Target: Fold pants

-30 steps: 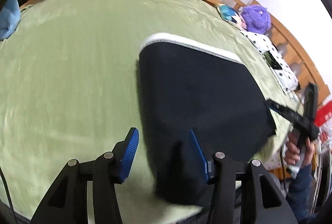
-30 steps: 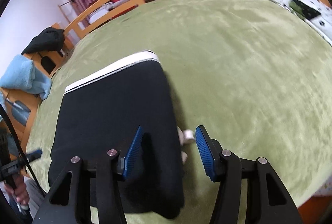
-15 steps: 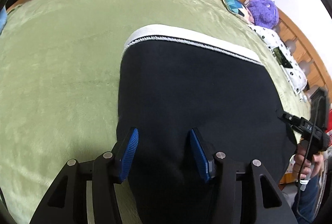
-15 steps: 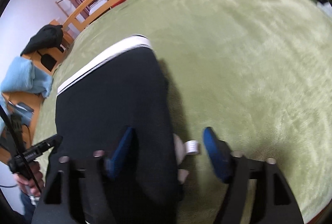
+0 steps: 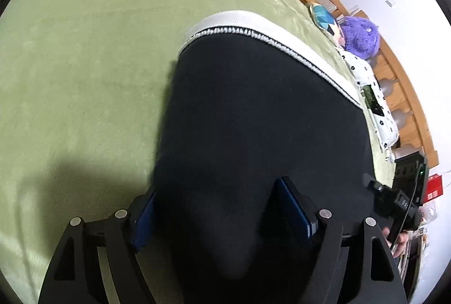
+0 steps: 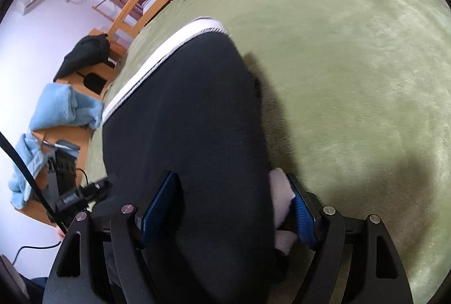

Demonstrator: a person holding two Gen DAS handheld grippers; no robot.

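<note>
Black pants (image 5: 253,120) with a white trimmed band at the far edge lie folded on a green blanket (image 5: 84,64). My left gripper (image 5: 222,208) is open, its blue pads straddling the near left corner of the pants. The pants also show in the right wrist view (image 6: 191,120). My right gripper (image 6: 231,205) is open around the near right corner, with a white bit of fabric (image 6: 282,205) by the right pad. The near hem is hidden under both grippers.
A wooden bed rail (image 5: 400,72) runs along the far side. A purple plush (image 5: 359,37), a blue cushion (image 5: 324,19) and a dotted white cloth (image 5: 375,106) lie at the right. Blue towels (image 6: 59,106) and a dark garment (image 6: 84,55) sit left of the bed.
Both grippers have moved forward and down onto the near edge of the pants, and now straddle its corners. The jaws stay open.
</note>
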